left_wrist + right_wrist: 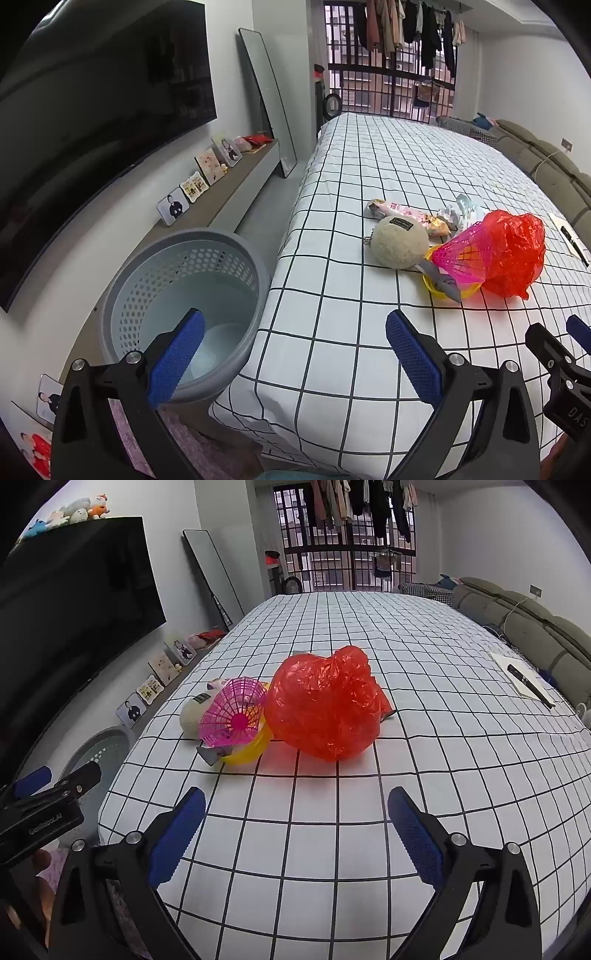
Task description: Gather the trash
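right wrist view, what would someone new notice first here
The crumpled red plastic bag jumps out, sitting mid-bed on the white grid-pattern sheet. Just left of it lies a bright pink mesh basket resting against a yellow ring, with a fuzzy cream ball behind. At the bed's left edge stands a grey perforated bin, and both grippers hover with jaws open and empty.

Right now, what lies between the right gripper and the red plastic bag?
Only bare checked bedsheet lies between the right gripper and the red plastic bag; the right wrist view shows it.
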Tool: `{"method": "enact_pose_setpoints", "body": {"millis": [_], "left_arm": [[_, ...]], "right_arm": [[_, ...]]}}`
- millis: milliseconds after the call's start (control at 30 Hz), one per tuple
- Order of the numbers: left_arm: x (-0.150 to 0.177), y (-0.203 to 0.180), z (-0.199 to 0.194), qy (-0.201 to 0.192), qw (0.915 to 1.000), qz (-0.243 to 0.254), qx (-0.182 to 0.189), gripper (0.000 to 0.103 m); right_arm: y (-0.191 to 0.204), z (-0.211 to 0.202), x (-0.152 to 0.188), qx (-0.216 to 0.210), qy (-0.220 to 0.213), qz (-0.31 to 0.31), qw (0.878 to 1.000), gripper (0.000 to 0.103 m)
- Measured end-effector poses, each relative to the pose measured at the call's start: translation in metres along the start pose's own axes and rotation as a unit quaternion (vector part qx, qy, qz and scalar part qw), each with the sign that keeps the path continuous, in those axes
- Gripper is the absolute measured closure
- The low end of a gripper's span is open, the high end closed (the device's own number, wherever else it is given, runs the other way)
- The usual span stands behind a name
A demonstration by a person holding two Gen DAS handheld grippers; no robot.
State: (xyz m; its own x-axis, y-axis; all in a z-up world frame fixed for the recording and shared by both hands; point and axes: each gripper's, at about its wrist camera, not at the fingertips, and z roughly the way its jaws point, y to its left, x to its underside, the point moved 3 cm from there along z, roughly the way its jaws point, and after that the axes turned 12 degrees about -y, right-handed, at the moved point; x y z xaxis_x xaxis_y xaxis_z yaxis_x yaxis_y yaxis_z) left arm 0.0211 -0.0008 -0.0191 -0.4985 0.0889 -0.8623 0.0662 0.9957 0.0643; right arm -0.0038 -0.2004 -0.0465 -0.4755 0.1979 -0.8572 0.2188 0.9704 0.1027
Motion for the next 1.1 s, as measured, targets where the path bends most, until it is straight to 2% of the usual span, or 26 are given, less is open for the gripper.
{"method": "enact_pose_setpoints", "body": {"millis": [267, 300, 1100], "left_arm": [[0.001, -0.010, -0.012, -0.013, 0.9998, 0.003, 0.016, 0.006], [-0.001, -0.001, -0.007, 0.001, 0.9999, -0.010, 0.009, 0.006], [-0.001, 0.001, -0.008, 0.001, 1.0000, -0.005, 0.008, 0.006]], "right_arm": [[0.000, -0.003, -0.001, -0.003, -0.004, 0.003, 1.000, 0.008], [0.000, -0.003, -0.002, -0.003, -0.004, 0.003, 1.000, 0.008], [0.001, -0.010, -0.007, -0.001, -0.014, 0.006, 1.000, 0.008]]}}
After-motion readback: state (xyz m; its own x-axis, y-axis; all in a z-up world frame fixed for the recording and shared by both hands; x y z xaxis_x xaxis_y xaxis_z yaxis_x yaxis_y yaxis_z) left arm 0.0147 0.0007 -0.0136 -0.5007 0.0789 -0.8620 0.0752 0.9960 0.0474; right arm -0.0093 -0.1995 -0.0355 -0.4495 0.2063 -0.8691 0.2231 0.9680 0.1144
